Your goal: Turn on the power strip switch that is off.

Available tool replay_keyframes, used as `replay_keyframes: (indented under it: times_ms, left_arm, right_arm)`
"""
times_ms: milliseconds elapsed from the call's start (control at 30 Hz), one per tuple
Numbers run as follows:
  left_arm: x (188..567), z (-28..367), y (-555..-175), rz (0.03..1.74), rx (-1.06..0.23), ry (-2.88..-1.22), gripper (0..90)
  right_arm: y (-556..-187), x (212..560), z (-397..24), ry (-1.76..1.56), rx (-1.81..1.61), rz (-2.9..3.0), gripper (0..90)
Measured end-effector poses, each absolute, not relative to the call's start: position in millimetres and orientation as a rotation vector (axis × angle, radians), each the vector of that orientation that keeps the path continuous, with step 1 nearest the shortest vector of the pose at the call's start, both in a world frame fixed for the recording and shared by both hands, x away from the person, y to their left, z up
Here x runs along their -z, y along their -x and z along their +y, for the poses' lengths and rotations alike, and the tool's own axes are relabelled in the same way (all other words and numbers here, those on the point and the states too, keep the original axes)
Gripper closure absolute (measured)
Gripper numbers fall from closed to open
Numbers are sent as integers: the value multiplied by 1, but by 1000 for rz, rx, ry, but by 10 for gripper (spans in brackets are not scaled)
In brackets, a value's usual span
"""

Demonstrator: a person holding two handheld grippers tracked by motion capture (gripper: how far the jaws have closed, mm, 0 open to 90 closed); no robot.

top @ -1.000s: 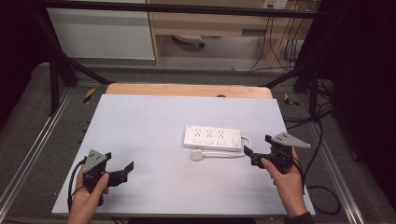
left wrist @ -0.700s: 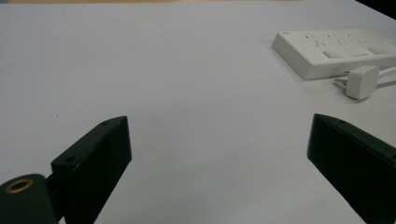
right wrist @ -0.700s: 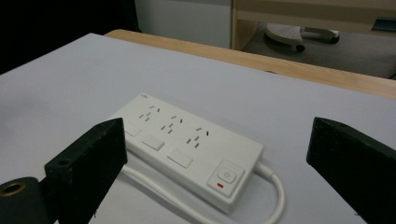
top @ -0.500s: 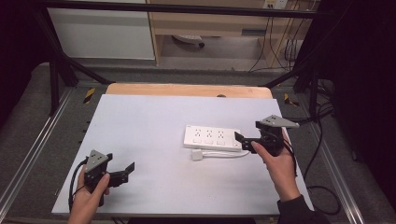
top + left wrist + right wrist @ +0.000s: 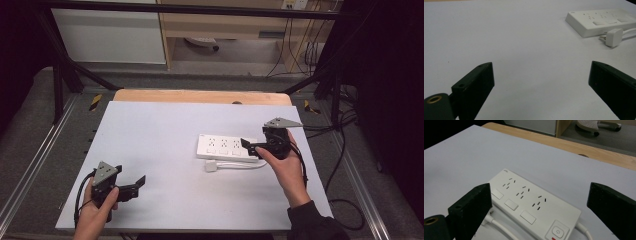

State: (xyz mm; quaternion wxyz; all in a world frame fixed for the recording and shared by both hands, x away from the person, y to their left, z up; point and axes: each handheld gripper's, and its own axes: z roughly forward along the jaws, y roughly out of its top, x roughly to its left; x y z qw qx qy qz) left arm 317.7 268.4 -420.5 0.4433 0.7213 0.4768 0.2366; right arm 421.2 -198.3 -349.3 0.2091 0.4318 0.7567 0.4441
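Since a second ago we see the right gripper (image 5: 251, 145), jaws spread, moved left over the power strip's (image 5: 225, 147) right end, likely approaching a grasp; left gripper (image 5: 135, 184), also spread, unmoved on the worktop (image 5: 160, 130).

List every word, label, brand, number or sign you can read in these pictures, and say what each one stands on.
No text can be read.
Power strip: a small mark at its far corner, too small and blurred to read.
Its main button: a power symbol, a sign rather than a word, with a red strip below it.
Its three switches: blank.
Plug, left tool and right tool: no markings visible.
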Motion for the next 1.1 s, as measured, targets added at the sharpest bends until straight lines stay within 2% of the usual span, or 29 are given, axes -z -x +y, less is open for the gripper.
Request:
replay_keyframes:
  times_ms: [367,733,833,1100]
  left_arm:
    - [420,268,-317,1169,-588,-1795,64]
    - [420,268,-318,1170,-577,-1805,64]
    - [421,268,-318,1172,-573,-1806,64]
    - [421,268,-319,1176,-575,-1808,64]
  right_arm:
    - [-425,359,-191,-1200,-1240,2105,130]
    - [-426,373,-187,-1210,-1270,2116,295]
    - [-427,376,-186,-1206,-1279,2107,364]
    - [-428,381,-182,-1205,-1293,2091,468]
